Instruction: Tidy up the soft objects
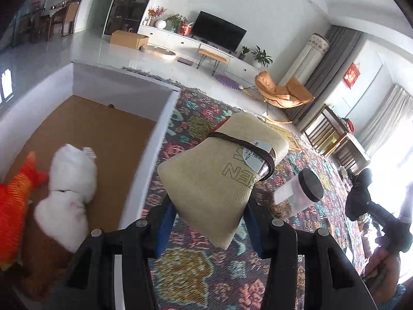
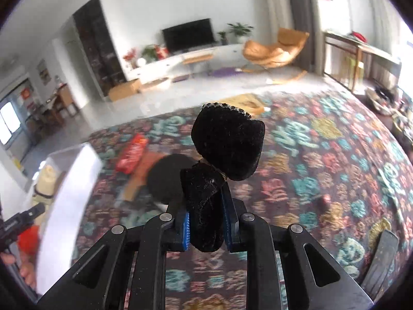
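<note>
Low wrist views over shared rug (image 1: 211, 271)

Patterned rug (image 1: 206, 271) (television (image 1: 218, 32) beyond)

The rug (image 1: 196, 266) is dark with teal, red and mustard motifs. A beige woven hat (image 1: 216, 180) carries a dark brown band; the velvety piece (image 2: 227, 147) is black — edged, it seems, with pale beads. In the white-walled box (image 1: 165, 113) with its brown floor lie a white plush (image 1: 69, 193) and an orange-red one (image 1: 15, 206).
</note>
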The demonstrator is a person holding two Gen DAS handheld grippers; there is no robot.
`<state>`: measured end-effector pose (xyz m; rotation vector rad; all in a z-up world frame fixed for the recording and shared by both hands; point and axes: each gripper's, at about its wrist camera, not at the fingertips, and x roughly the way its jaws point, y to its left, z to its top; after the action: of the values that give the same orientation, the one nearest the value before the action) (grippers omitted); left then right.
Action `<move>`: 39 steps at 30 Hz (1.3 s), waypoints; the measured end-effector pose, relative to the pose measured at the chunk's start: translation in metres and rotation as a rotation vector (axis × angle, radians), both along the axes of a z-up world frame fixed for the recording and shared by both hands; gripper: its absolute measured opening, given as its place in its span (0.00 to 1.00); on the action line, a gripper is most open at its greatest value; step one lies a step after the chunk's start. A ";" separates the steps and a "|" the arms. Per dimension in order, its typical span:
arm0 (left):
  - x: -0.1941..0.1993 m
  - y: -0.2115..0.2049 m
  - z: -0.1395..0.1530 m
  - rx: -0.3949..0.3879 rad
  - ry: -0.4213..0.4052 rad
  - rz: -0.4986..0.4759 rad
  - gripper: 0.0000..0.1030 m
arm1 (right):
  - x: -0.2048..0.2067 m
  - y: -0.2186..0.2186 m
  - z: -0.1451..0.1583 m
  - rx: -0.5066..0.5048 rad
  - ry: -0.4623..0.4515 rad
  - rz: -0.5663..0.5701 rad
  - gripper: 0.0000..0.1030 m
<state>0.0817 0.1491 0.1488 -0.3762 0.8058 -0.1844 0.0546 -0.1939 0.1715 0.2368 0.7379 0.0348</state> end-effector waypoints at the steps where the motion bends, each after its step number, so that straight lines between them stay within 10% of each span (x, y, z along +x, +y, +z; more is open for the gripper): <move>1: -0.008 0.018 0.005 0.023 -0.001 0.020 0.48 | -0.001 0.026 0.011 0.028 -0.009 0.077 0.20; 6: -0.046 0.107 0.018 0.184 0.027 0.184 0.52 | -0.016 0.181 0.043 0.158 -0.024 0.481 0.21; 8: -0.058 0.135 0.013 0.292 0.043 0.288 0.73 | -0.021 0.243 0.041 0.185 -0.007 0.604 0.26; 10: -0.064 0.159 0.004 0.348 0.056 0.371 1.00 | -0.023 0.295 0.027 0.217 0.035 0.700 0.68; 13: -0.073 0.179 -0.006 0.353 0.070 0.437 1.00 | -0.020 0.326 0.000 0.224 0.104 0.732 0.74; 22: -0.064 0.114 -0.001 0.259 -0.037 0.274 1.00 | -0.031 0.192 -0.095 -0.232 0.106 0.344 0.74; 31: -0.055 -0.079 -0.019 0.173 -0.027 -0.232 1.00 | -0.053 0.034 -0.169 -0.163 0.209 -0.145 0.74; 39: -0.040 -0.131 -0.106 0.299 0.128 -0.263 1.00 | -0.054 0.040 -0.176 -0.229 0.194 -0.148 0.79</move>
<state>0.0415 0.0177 0.0428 0.0019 0.9931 -0.2819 0.0005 -0.1538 -0.0048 0.0758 0.9077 -0.2153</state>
